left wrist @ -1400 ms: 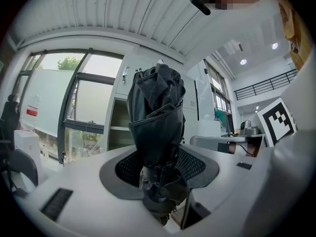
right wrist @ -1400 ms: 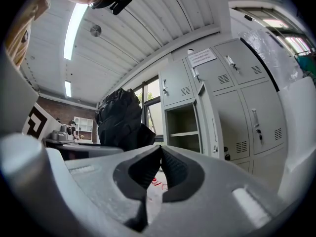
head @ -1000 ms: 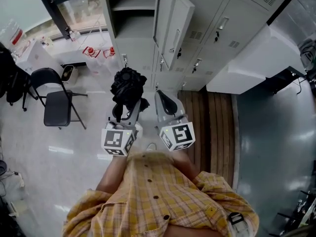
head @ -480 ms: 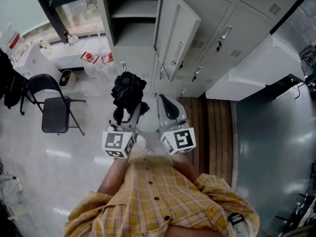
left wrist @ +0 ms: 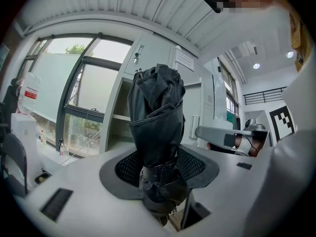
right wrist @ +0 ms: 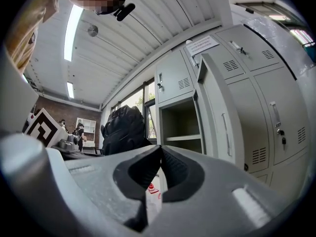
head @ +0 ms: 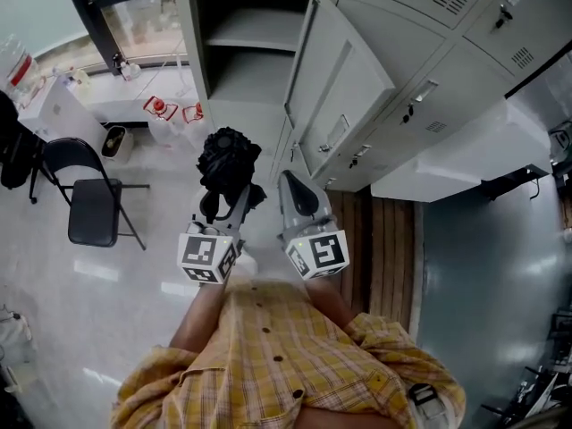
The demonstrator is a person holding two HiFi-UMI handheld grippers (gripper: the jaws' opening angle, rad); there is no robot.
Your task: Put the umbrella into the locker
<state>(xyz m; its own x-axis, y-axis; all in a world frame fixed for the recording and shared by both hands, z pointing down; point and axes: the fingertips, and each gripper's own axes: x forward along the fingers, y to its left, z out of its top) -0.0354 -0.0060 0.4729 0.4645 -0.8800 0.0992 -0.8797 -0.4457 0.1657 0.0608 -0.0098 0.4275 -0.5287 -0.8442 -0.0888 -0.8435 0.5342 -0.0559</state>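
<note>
A folded black umbrella (head: 230, 157) stands upright in my left gripper (head: 224, 206), which is shut on its lower end. The left gripper view shows the umbrella (left wrist: 157, 127) rising between the jaws. My right gripper (head: 298, 192) is beside it, shut and empty. The grey locker (head: 255, 56) ahead has its door (head: 344, 83) swung open, showing a shelf and an empty compartment. In the right gripper view the umbrella (right wrist: 123, 132) sits left of the open locker (right wrist: 181, 127).
A black folding chair (head: 85, 199) stands on the floor at left. A white counter with bottles (head: 107, 96) runs under the window. Shut locker doors (head: 465, 52) extend right, with a white bench (head: 447, 150) below them and a wooden strip (head: 380, 239) on the floor.
The view has shifted closer to the lockers and tilted up; the open locker door looms larger. Both grippers keep the same pose, the left one holding the umbrella.
</note>
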